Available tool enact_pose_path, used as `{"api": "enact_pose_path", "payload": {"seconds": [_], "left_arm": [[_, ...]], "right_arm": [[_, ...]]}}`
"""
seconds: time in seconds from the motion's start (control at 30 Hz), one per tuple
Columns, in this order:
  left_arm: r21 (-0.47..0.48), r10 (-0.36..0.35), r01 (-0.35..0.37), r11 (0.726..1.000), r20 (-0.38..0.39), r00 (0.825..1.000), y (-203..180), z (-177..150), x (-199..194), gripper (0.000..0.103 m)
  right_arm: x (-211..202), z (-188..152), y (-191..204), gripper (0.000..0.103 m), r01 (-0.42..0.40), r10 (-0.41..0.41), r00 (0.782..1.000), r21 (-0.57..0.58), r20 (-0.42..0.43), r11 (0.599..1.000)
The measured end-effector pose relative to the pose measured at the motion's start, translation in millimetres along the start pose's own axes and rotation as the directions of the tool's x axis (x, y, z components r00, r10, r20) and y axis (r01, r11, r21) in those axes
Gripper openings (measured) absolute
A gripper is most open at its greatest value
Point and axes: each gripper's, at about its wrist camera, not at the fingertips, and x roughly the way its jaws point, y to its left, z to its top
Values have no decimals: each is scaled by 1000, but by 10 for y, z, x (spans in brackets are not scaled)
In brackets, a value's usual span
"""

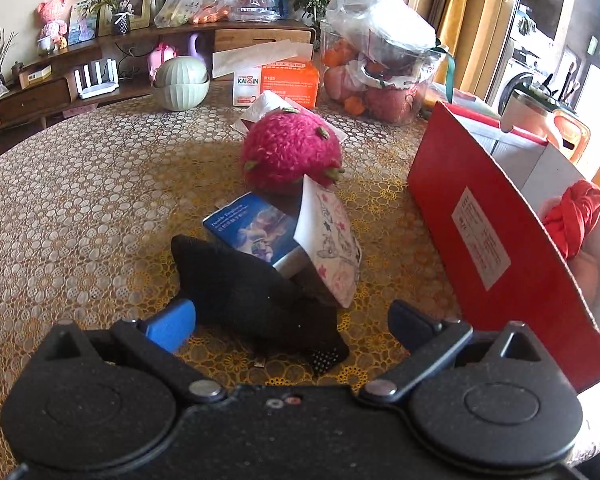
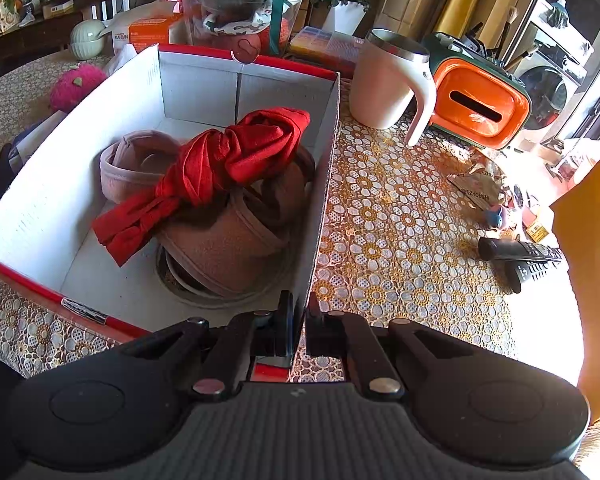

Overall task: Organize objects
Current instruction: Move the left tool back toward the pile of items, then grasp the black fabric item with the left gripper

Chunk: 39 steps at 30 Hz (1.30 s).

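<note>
On the lace-covered worktop (image 1: 80,184), we see wide free room at the left, and the red box (image 1: 484,240) closing the right.

Our left gripper (image 1: 292,320) has its jaws released, standing apart around a black cloth item (image 1: 252,292) without pressing it; what this item is we cannot make out. Just behind it lie a blue booklet (image 1: 252,228) and a patterned pouch (image 1: 336,240), then a pink knitted ball (image 1: 290,152). Our right gripper (image 2: 298,320) is clenched on the box wall (image 2: 324,184). Inside are a red cloth (image 2: 236,156) and pink fleece bands (image 2: 224,240), partly covered.
</note>
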Motion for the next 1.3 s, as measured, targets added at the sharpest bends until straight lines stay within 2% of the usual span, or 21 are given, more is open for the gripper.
{"api": "enact_pose_path", "payload": {"seconds": [0.37,0.5,0.77,0.9,1.0,1.13,1.3], "left_arm": [[67,59,-59,996,-3,998,-18,-31,236,99],[75,71,-69,995,-19,997,4,-32,300,82],[52,69,-69,996,-14,997,68,-43,249,54],[34,62,-61,998,-11,998,122,-43,189,32],[13,66,-66,998,-9,998,163,-34,127,23],[-1,75,-75,997,-9,997,193,-3,-2,19],[-17,36,-36,999,10,999,211,48,-253,18]], "right_arm": [[2,5,11,6,1,-1,1000,1,0,1000],[3,6,9,6,2,-2,1000,0,-1,1000],[3,6,11,6,2,-2,1000,-1,-1,1000],[3,5,8,6,3,-3,1000,0,-1,1000],[0,4,-4,6,4,-4,1000,0,-1,1000],[-1,1,-7,6,4,-4,1000,0,-1,1000],[-5,-6,-16,6,4,-4,1000,0,0,1000]]}}
